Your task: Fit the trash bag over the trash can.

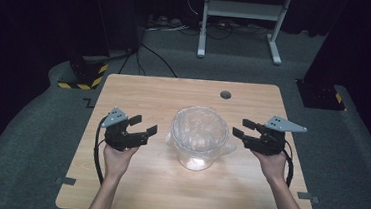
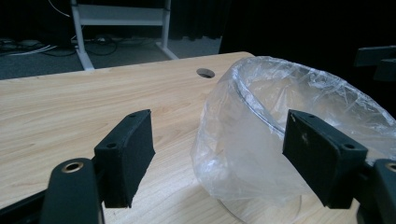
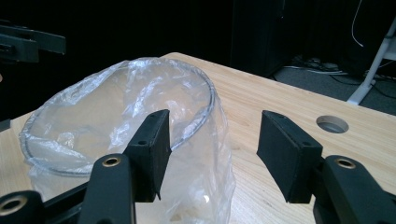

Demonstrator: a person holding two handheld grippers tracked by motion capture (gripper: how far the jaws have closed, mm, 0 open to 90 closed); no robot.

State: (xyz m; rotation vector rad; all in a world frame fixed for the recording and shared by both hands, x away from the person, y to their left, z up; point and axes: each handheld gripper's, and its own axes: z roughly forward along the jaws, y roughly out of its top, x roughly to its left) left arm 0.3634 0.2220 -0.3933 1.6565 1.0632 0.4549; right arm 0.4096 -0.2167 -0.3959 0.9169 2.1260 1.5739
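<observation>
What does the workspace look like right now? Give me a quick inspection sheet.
Surface: light wooden table with a round cable hole near its far edge.
Job's things: clear round container lined with a crinkled transparent plastic bag, upright at the table's middle, bag folded over the rim.
Clutter: nothing seen.
Grippers: left claw open, beside the bag; right claw open, on the opposite side; neither touches it.
Cables: black cable trailing from the left claw; loose cables on the floor.
Surroundings: grey carpet, white metal frame, dark curtains.
</observation>
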